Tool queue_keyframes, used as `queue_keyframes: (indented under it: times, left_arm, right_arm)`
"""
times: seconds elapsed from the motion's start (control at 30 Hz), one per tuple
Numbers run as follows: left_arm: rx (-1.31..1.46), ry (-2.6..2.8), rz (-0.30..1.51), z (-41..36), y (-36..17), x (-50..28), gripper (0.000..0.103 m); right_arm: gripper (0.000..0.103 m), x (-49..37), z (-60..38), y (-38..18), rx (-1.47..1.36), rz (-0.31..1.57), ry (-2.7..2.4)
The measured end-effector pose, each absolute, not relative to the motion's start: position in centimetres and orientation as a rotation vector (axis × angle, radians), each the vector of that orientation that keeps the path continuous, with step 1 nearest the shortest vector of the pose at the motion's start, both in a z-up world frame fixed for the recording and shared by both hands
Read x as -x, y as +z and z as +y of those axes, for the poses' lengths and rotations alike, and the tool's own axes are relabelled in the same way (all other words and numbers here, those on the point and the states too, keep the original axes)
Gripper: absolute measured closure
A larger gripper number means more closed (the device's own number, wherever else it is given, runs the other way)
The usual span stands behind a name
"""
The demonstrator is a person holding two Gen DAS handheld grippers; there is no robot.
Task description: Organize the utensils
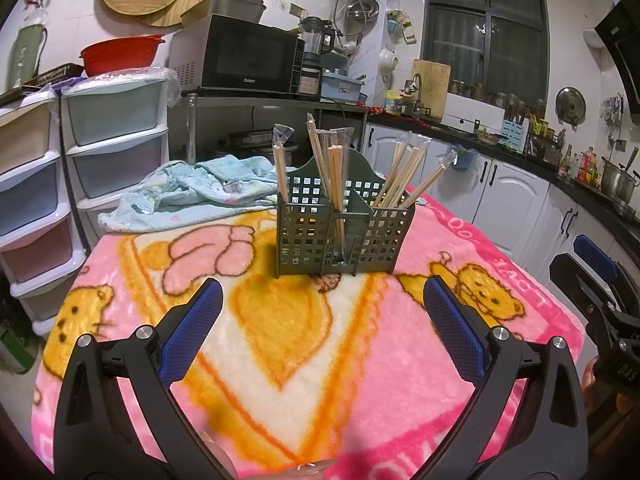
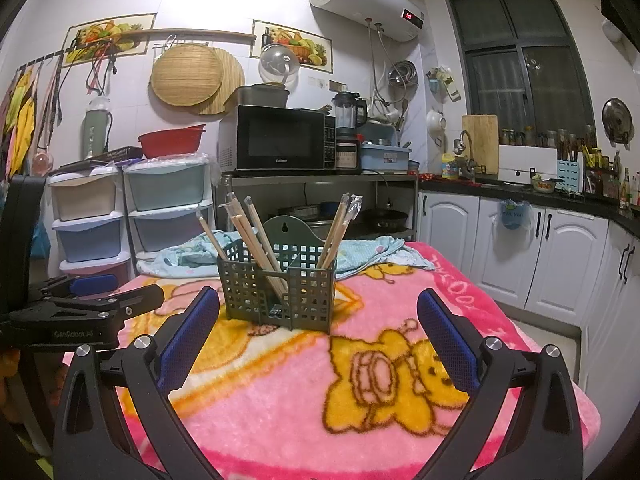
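The green basket [image 1: 344, 224] of wrapped chopsticks [image 1: 335, 176] stands on the blanket-covered desk [image 1: 280, 360], ahead of the left tool [image 1: 322, 304] and right tool [image 2: 318, 312], both released, holding nothing; only the right view shows the water heater [image 2: 364, 0].

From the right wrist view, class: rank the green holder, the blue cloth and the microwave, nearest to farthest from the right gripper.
1. Green holder, straight ahead of the right gripper on the pink blanket.
2. Blue cloth, behind the holder at the table's far edge.
3. Microwave, on the shelf against the back wall.
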State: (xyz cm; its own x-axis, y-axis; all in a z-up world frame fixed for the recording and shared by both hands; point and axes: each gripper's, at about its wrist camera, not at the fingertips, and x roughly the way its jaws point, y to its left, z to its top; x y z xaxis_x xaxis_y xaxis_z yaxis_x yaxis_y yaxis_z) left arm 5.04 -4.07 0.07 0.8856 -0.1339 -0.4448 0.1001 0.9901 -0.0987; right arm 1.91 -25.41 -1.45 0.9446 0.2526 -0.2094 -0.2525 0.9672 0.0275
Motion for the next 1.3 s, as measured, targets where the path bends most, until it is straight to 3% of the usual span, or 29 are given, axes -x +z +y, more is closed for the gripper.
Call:
queue_keyframes:
  times: [1.3]
  left_arm:
    - [0.076, -0.121, 0.480, -3.95, 0.35, -5.11, 0.011]
  right_arm:
    - [0.006, -1.92, -25.62, -1.60, -0.002, 0.229, 0.241]
